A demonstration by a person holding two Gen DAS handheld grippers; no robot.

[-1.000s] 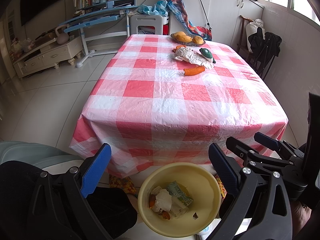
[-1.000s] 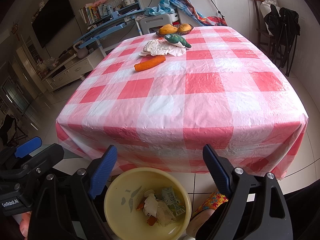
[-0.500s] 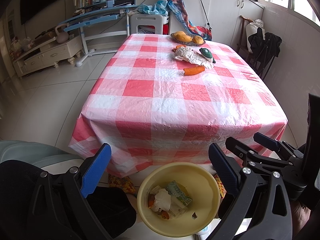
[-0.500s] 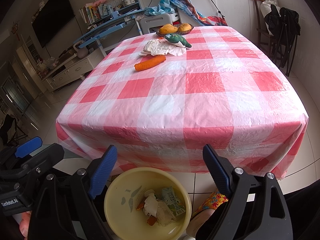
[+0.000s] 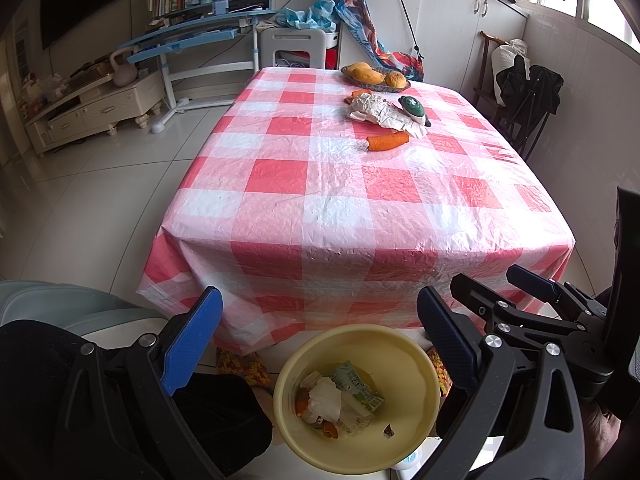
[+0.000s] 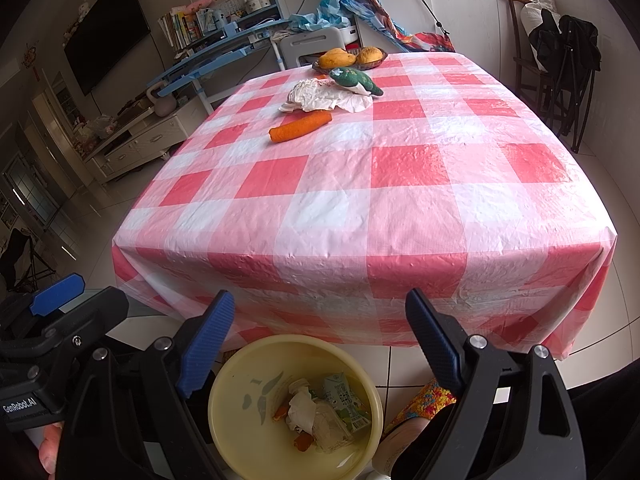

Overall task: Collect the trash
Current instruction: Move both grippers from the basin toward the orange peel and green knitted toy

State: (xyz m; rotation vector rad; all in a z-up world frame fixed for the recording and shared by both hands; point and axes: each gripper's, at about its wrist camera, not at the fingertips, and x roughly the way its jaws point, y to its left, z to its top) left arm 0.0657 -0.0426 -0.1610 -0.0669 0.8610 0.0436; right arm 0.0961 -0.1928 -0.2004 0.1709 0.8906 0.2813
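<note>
Left gripper [image 5: 320, 332] is hovering with blue-padded jaws spread wide, gripping nothing, above the round pale-yellow plastic basin [image 5: 416, 364] sitting on the white tiled floor [image 5: 80, 200] in front of the table. In the basin, crumpled white tissue [image 5: 326, 396] is lying left of a small green-and-white drink carton [image 5: 356, 386], whose long axis is running from upper left to lower right in the left wrist view; orange peel bits [image 5: 330, 430] are lying beside them. On the red-and-white checked plastic tablecloth [image 6: 400, 200], an orange carrot [image 6: 300, 126] is lying on its side, long axis pointing toward the crumpled white paper wrapper [image 6: 320, 96] just behind it, with a green toy bird [image 6: 356, 80] resting on that paper. Right gripper [image 6: 320, 340] is hanging over the same basin, jaws wide apart and empty.
</note>
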